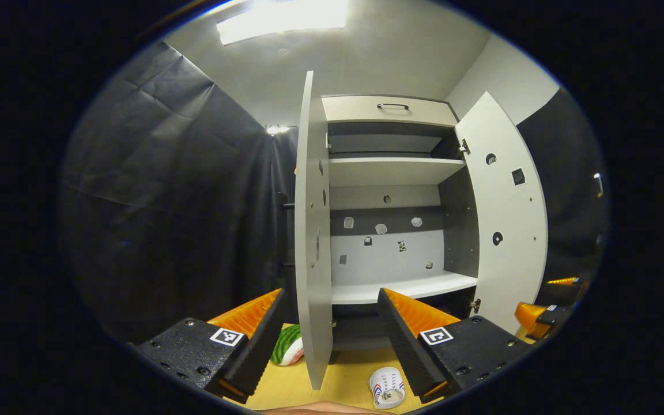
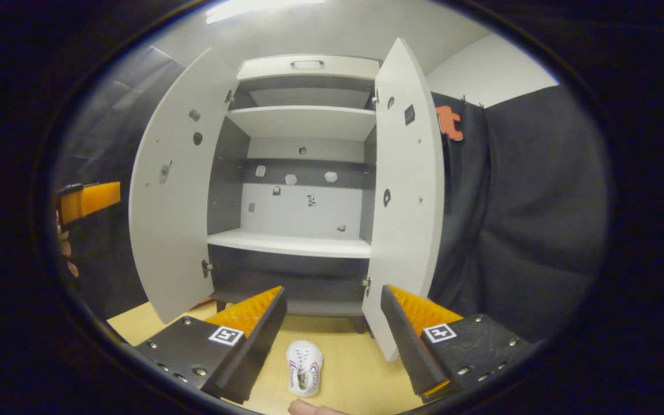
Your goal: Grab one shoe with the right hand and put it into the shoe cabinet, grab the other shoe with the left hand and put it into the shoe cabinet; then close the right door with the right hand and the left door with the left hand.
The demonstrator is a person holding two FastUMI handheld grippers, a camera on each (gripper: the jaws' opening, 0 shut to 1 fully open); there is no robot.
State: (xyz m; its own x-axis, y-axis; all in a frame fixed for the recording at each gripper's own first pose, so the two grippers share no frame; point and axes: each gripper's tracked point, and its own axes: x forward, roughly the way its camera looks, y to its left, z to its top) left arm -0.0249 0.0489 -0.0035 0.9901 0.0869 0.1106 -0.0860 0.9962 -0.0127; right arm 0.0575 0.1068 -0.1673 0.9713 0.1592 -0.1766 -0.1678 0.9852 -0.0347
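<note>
A small white shoe [image 1: 387, 387] with red and blue marks lies on the wooden floor [image 1: 343, 374] in front of the open shoe cabinet [image 1: 392, 173]. It lies just inside my left gripper's right finger. In the right gripper view the same shoe [image 2: 304, 367] lies low between my fingers, toe toward the cabinet. A green-striped object [image 1: 289, 344], perhaps the other shoe, peeks out behind the left door [image 1: 313, 230]. My left gripper [image 1: 330, 294] and right gripper [image 2: 332, 288] are both open and hold nothing. The right gripper [image 1: 545, 302] also appears far right, and the left gripper [image 2: 87, 199], held by a hand, far left.
Both doors stand wide open: the right door [image 1: 505, 219] [image 2: 410, 190] and the left door [image 2: 173, 190]. The lower shelf [image 2: 289, 243] and upper shelf [image 2: 303, 122] are bare. A drawer front with a handle [image 1: 392, 106] tops the cabinet. Black cloth hangs on both sides.
</note>
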